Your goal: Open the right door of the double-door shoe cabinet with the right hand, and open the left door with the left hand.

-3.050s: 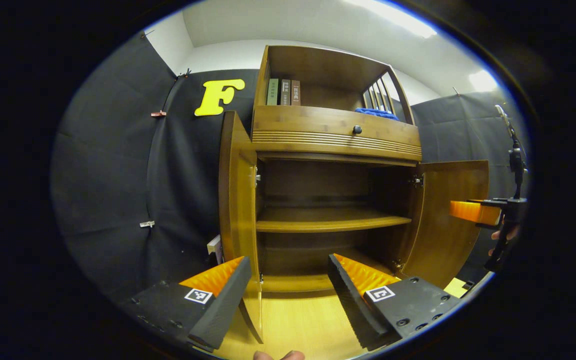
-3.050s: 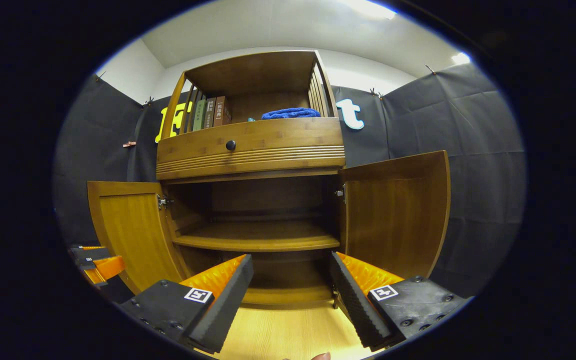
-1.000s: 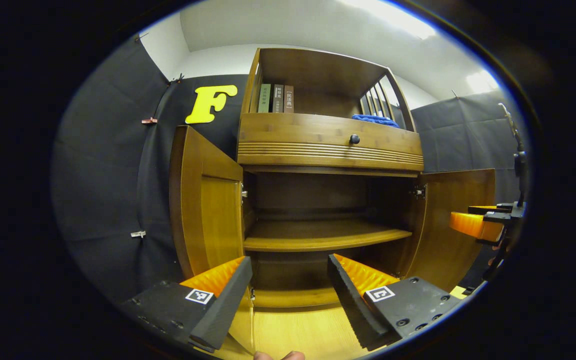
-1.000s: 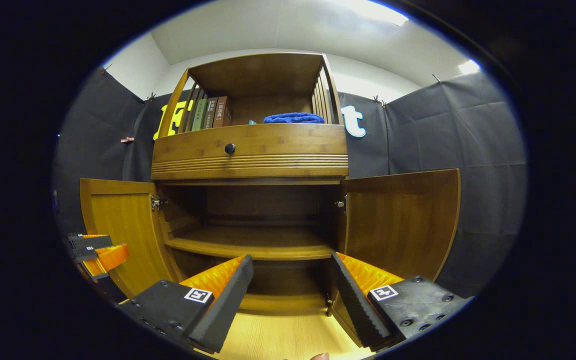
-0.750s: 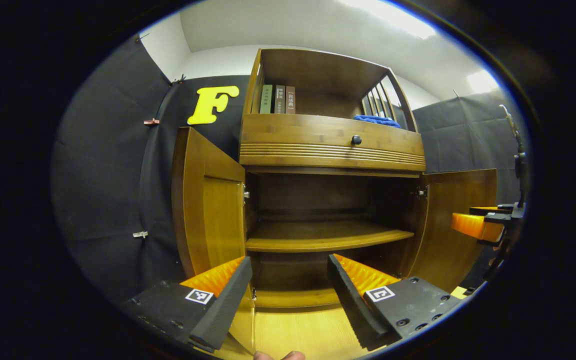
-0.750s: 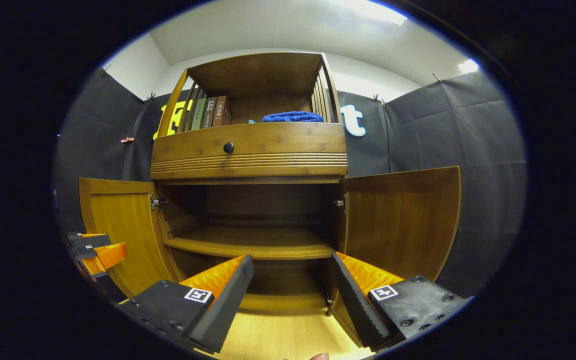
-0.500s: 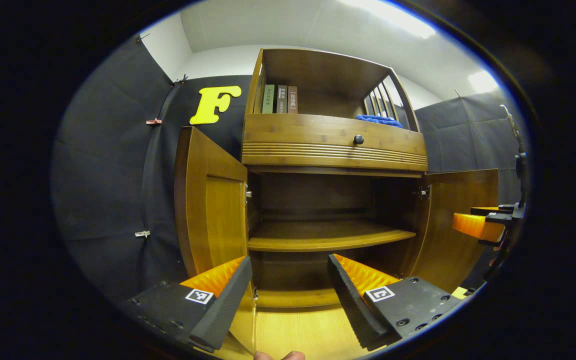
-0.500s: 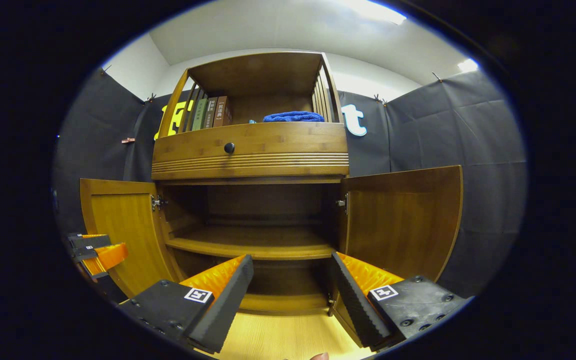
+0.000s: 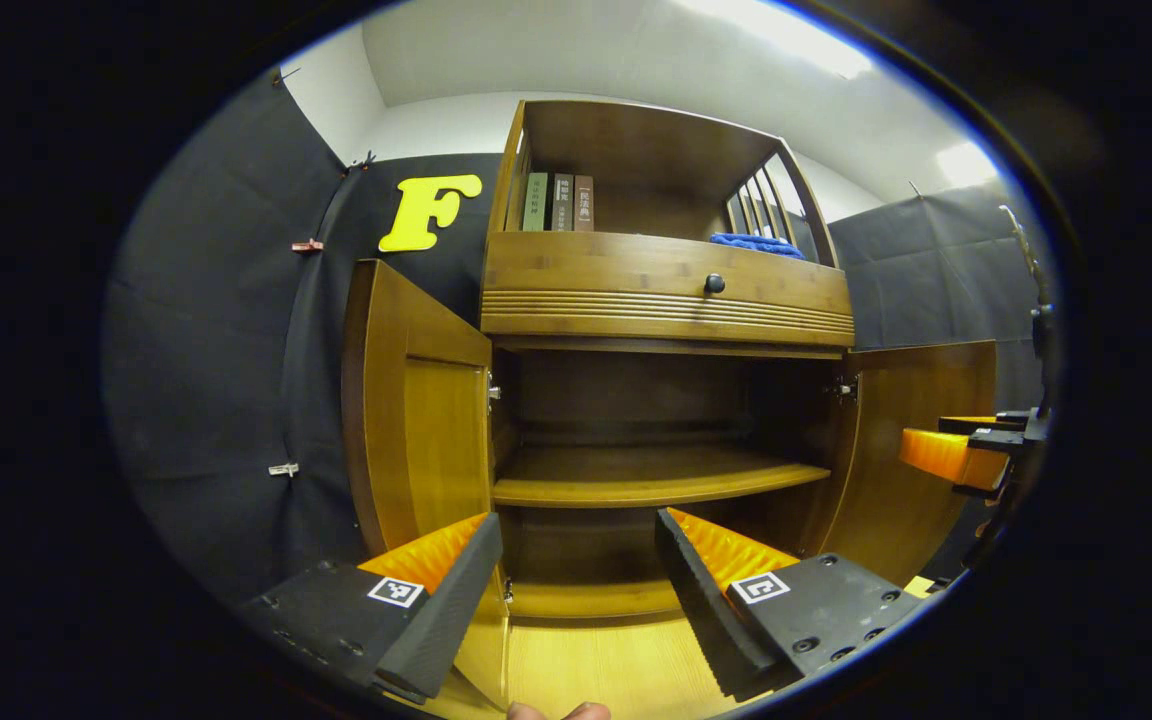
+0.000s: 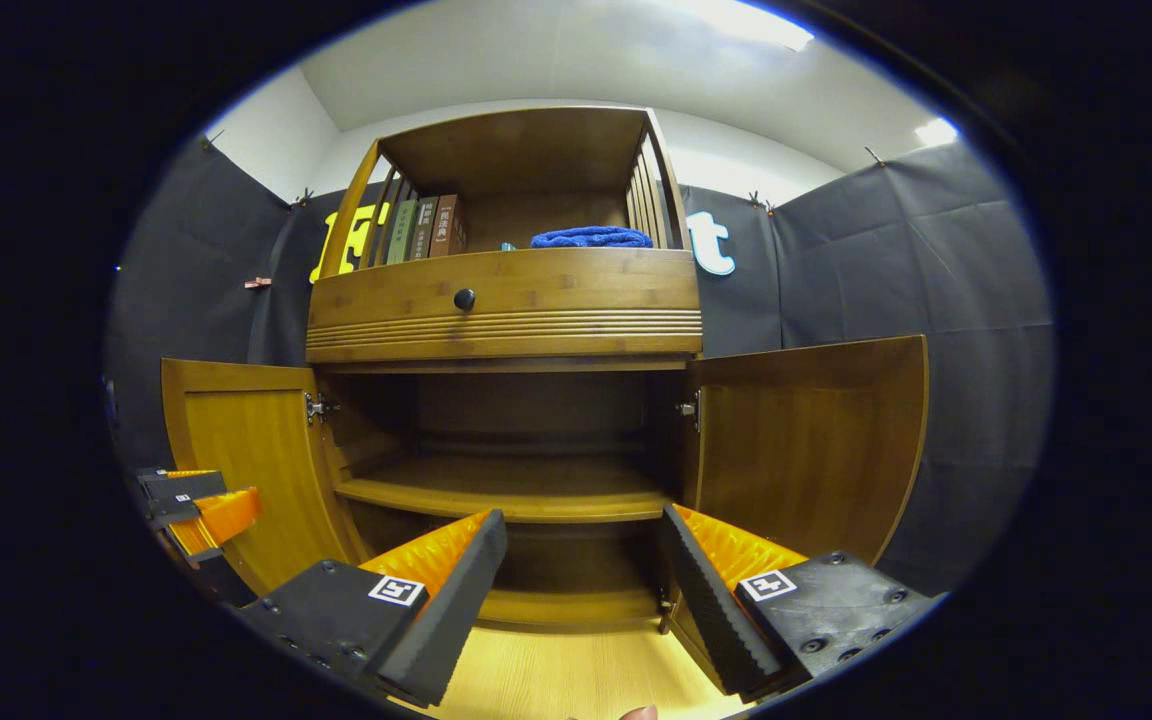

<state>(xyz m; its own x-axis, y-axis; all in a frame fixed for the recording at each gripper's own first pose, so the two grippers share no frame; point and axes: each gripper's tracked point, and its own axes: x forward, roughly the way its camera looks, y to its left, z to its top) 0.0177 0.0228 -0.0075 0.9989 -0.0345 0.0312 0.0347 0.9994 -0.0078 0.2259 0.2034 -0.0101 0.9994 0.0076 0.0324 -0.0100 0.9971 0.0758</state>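
Observation:
The wooden shoe cabinet (image 9: 666,290) (image 10: 506,300) stands in front of me with both lower doors swung wide. Its left door (image 9: 416,420) (image 10: 246,460) and right door (image 9: 911,450) (image 10: 806,440) hang outward on their hinges, showing one inner shelf (image 9: 651,478) (image 10: 506,490). In the left gripper view my left gripper (image 9: 576,575) is open and holds nothing, low before the cabinet's base. My right gripper (image 10: 581,580) is open too, in its own view, apart from the right door. Each gripper also shows at the edge of the other's view: right gripper (image 9: 956,455), left gripper (image 10: 201,505).
A drawer with a dark knob (image 9: 714,284) (image 10: 464,298) sits above the doors. The top shelf holds several books (image 9: 556,202) (image 10: 426,228) and a folded blue cloth (image 9: 756,243) (image 10: 591,237). Pale wood floor (image 9: 596,665) lies below.
Over three seconds the left door has swung from edge-on to wide open. In the last second both grippers have only drifted slightly; nothing was grasped.

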